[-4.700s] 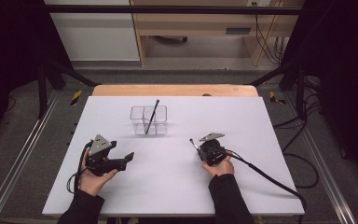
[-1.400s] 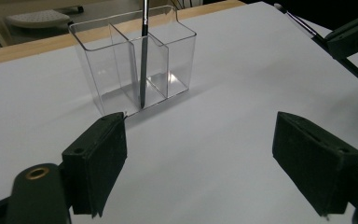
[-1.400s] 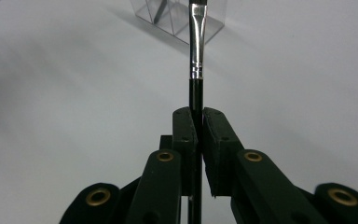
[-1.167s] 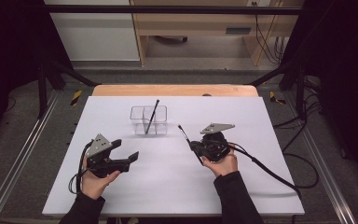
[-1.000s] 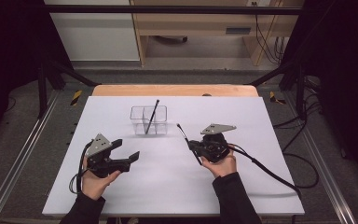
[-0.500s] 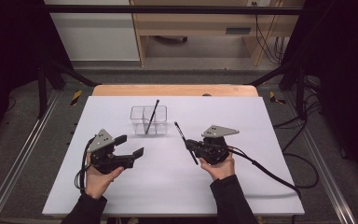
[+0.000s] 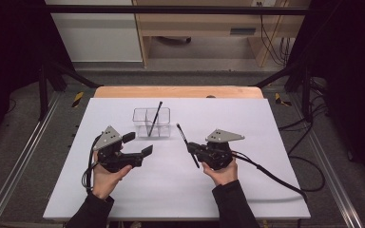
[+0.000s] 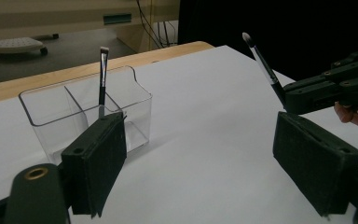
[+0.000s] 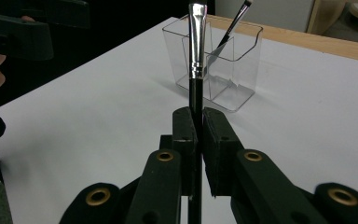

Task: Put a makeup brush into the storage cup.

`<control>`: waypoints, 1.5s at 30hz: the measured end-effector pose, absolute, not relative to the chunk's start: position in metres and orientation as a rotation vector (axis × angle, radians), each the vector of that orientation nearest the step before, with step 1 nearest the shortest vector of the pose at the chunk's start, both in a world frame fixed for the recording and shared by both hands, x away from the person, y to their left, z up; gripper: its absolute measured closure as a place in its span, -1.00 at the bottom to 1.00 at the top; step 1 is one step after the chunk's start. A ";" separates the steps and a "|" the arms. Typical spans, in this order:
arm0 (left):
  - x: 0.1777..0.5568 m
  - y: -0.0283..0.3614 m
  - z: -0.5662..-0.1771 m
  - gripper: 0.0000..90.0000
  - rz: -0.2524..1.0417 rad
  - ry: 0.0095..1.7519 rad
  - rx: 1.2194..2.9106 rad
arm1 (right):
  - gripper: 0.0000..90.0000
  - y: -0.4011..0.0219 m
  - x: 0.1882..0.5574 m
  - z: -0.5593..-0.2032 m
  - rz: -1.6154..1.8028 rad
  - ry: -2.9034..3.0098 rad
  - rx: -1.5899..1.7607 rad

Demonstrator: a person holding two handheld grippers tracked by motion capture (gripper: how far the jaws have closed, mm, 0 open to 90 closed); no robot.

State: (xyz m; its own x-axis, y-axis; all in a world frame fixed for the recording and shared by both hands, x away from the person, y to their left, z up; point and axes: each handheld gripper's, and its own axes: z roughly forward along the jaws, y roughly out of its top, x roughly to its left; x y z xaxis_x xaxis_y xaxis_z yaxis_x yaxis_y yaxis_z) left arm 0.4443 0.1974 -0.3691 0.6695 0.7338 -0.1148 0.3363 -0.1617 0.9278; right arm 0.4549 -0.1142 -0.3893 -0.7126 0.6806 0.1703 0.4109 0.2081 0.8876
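A clear plastic box (image 7: 164, 114) with compartments stands at the far middle of the white board. One dark brush (image 7: 155, 118) leans upright in it. My right gripper (image 7: 193, 148) is to the right of the box and nearer me, shut on a second black-handled brush (image 7: 184, 137) whose bristle end points up toward the box. In the right gripper view the jaws (image 9: 196, 128) pinch that brush (image 9: 196, 51) just below its metal ferrule. My left gripper (image 7: 138, 144) hovers open and holds nothing, to the left of the box and nearer me; the box (image 8: 46, 100) sits just beyond its left pad (image 8: 95, 168).
The white board (image 7: 266, 123) lies on a wooden table (image 7: 180, 91). A cable (image 7: 275, 178) trails from the right gripper toward the right edge. Metal frame rails run down both sides.
My left gripper has risen and moved forward and right, closer to the box. The right gripper has stayed put, and its brush tip has swung slightly toward the box.
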 end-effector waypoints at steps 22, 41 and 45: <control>0.453 0.163 -0.358 -0.64 0.385 0.824 1.705 | 0.88 -0.110 0.452 -0.393 1.560 2.205 1.027; 0.462 0.139 -0.361 -0.62 0.335 0.831 1.689 | 0.88 -0.107 0.451 -0.395 1.601 2.191 1.005; 0.464 0.133 -0.363 -0.60 0.327 0.832 1.699 | 0.88 -0.107 0.451 -0.395 1.603 2.189 1.001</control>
State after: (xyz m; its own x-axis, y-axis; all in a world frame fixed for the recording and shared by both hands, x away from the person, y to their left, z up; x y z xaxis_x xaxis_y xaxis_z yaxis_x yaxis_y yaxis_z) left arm 0.4641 0.1327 -0.3635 0.7088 0.6749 -0.2052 0.3550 -0.0899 0.9305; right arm 0.4510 -0.1066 -0.3950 -0.7329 0.6531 0.1908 0.3792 0.1591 0.9115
